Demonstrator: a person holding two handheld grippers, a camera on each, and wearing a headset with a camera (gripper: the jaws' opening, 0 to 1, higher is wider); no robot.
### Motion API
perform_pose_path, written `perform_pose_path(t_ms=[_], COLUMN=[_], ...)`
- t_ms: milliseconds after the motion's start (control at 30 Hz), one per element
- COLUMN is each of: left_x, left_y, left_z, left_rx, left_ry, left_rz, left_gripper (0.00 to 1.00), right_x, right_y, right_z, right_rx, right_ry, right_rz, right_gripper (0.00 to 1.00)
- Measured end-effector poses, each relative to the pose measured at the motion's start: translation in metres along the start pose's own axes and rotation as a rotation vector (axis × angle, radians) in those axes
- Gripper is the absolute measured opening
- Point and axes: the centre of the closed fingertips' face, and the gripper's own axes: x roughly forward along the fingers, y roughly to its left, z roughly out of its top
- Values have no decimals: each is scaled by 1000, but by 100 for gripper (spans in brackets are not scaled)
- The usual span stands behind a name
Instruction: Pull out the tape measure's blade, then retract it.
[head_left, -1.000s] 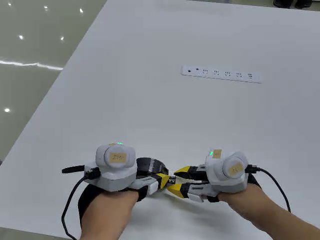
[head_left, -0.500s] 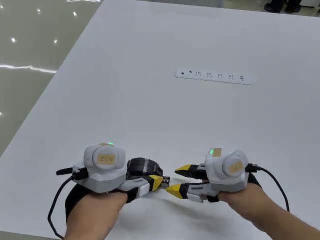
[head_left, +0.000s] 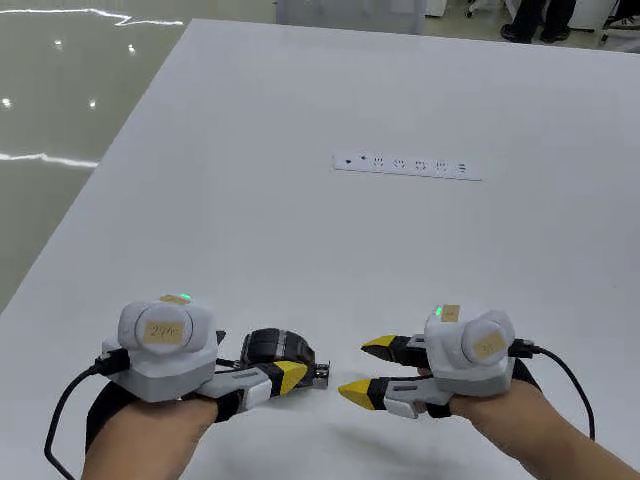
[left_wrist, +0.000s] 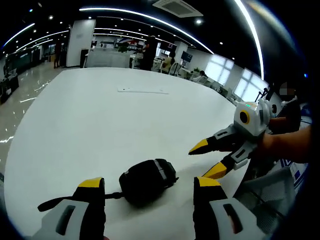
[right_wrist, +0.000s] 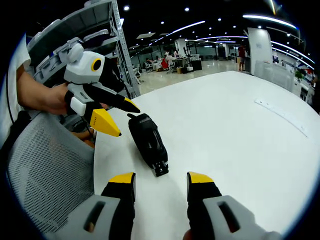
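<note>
At the near edge of a white table (head_left: 300, 240), two hand-held grippers with yellow-tipped jaws are pointed toward each other. The left gripper (head_left: 287, 368) is seen at the lower left of the head view, and its jaws are spread wide. A black tape measure (head_left: 275, 348) is laid flat on the table between those jaws. In the left gripper view a gap is seen on each side of its case, so it is not gripped. Its blade is drawn in, and the small end hook (right_wrist: 160, 169) is seen sticking out of the case, turned toward the right gripper (head_left: 362, 366). A thin black strap (left_wrist: 60, 201) is trailed from the other end of the case past one left jaw. The right gripper is held near the hook but apart from it, its jaws parted with nothing between them. Farther out on the tabletop, a long white power strip (head_left: 407, 166) is laid flat, well apart from the grippers. Beyond the table's left edge, a glossy floor (head_left: 60, 100) with reflected ceiling lights is seen.
</note>
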Motion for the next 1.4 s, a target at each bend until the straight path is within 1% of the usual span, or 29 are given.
perform_pose_path(t_ms=[100,200,333,533,633,733,867,1000,1100,1167,1233,1333,1400], left_x=[-5,-9,-15,-23,-26,-29,-33,-38,-44,-47,-50,-55,-57], left_y=[-1,-3,-4,-2,0,2,5,10,14,15,15,18,22], left_z=[1,0,-3,-7,-8,-11,-15,-21,-22,-23,-25,-28,-32], left_rx=[7,27,50,83,85,99,103,110,112,103,108,113,106], left_ry=[-9,-11,-10,-7,-10,-9,-10,-2,-11,-15,-15,-13,-11], left_rz=[-16,-29,-46,-60,-68,-77,-90,-89,-86,-88,-93,-94,-89], left_gripper=[71,72,74,77,79,80,82,84,85,86,86,86,87], right_x=[-9,-19,-30,-48,-56,-65,-75,-84,-89,-93,-97,-103,-107], right_y=[-2,-3,-6,-9,-12,-13,-14,-15,-17,-17,-18,-17,-17], right_z=[1,1,-3,-10,-14,-19,-23,-27,-31,-35,-40,-46,-50], right_rx=[5,11,19,35,46,51,68,77,86,97,104,122,128], right_ry=[-4,-12,-14,-16,-17,-11,-14,-16,-16,-12,-6,-8,-8], right_rz=[-19,-37,-58,-88,-103,-116,-136,-158,-171,-178,-188,-198,-209], right_gripper=[43,44,48,52,56,58,62,66,69,71,73,74,75])
